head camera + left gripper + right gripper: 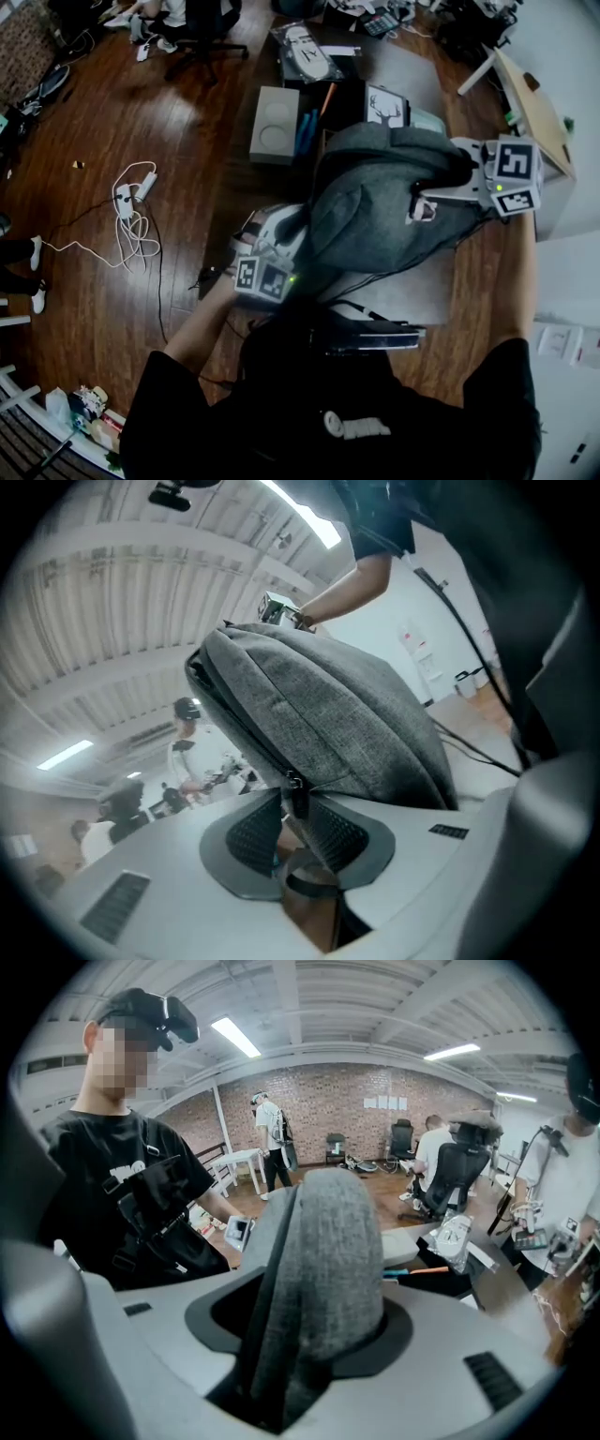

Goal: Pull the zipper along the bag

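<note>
Bag: a grey backpack (pixel 375 197) lies on its side on the worktop (pixel 417 286), between the two tools.
Left tool: the left tool (pixel 296 808) sits at the bag's lower-left end in the head view, pointing nearly level. Its pads stand close together, with the zipper pull (pixel 294 785) hanging between them. The pull appears to be pinched, though the pads are partly in shadow.
Zipper: the dark zipper track (pixel 234 714) runs up along the bag's edge from the pull, as seen in the left gripper view.
Right tool: the right tool (pixel 306 1326) is at the bag's opposite end, tilted downward. Its jaws are clamped on a thick fold of the grey fabric, which fills the gap between them.
Worktop items: beyond the bag there is a grey box (pixel 275 124) with two round dents. Just beside it are an orange and some blue pens (pixel 309 127), and next to those a card (pixel 386 106) printed with a deer.
Floor: dark wood floor (pixel 94 141) to the left, with a white cable (pixel 131 216) coiled on it, well apart from the bag.
Person: a black T-shirt (pixel 328 412) fills the bottom of the head view, and both forearms reach out to the tools.
</note>
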`<state>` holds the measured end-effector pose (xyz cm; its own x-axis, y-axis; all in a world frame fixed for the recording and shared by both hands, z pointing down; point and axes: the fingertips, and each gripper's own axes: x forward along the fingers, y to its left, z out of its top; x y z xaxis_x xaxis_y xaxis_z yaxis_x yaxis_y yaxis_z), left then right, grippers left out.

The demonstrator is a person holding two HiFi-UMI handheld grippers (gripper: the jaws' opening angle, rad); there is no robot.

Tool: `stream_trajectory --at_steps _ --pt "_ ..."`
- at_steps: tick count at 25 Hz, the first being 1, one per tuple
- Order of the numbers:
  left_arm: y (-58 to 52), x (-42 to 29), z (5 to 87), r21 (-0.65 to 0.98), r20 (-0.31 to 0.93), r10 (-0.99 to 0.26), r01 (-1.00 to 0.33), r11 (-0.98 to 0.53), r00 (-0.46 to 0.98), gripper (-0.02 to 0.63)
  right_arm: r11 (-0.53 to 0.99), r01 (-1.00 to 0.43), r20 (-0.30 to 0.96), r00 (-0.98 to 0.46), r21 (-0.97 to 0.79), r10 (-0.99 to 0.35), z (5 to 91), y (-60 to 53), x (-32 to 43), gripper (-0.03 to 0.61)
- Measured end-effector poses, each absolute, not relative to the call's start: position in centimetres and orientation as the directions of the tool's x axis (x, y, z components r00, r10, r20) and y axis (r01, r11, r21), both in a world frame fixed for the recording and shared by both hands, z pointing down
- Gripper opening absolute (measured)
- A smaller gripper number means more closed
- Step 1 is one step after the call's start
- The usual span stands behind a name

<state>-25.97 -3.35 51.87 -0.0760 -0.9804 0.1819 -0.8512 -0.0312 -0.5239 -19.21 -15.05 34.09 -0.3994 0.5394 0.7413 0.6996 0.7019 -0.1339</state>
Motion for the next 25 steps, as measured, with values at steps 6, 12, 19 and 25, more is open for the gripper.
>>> stream_trajectory --at_steps 6,12,19,25 --pt "-2.9 -25.6 52.3 -0.116 0.304 -0.867 -0.888 -0.446 0.395 0.044 0.691 0.708 0.732 -0.391 -0.148 0.557 34.1 -14.8 -19.0 0.229" --pt "-2.8 -25.0 52.1 -0.023 0.372 -0.761 -0.815 -0.579 0.531 0.046 0.687 0.709 0.729 -0.385 -0.159 0.565 34.0 -14.7 -18.7 0.229" --pt "-0.4 -25.5 51.1 0.073 0.299 -0.817 -0.866 -0.495 0.492 0.04 0.69 0.706 0.724 -0.393 -0.157 0.567 33.9 -14.5 -18.4 0.229" --pt "1.1 -27.0 47.0 0.177 0.131 -0.894 -0.897 -0.405 0.429 0.008 0.693 0.706 0.724 -0.402 -0.144 0.56 33.8 -14.4 -18.2 0.229"
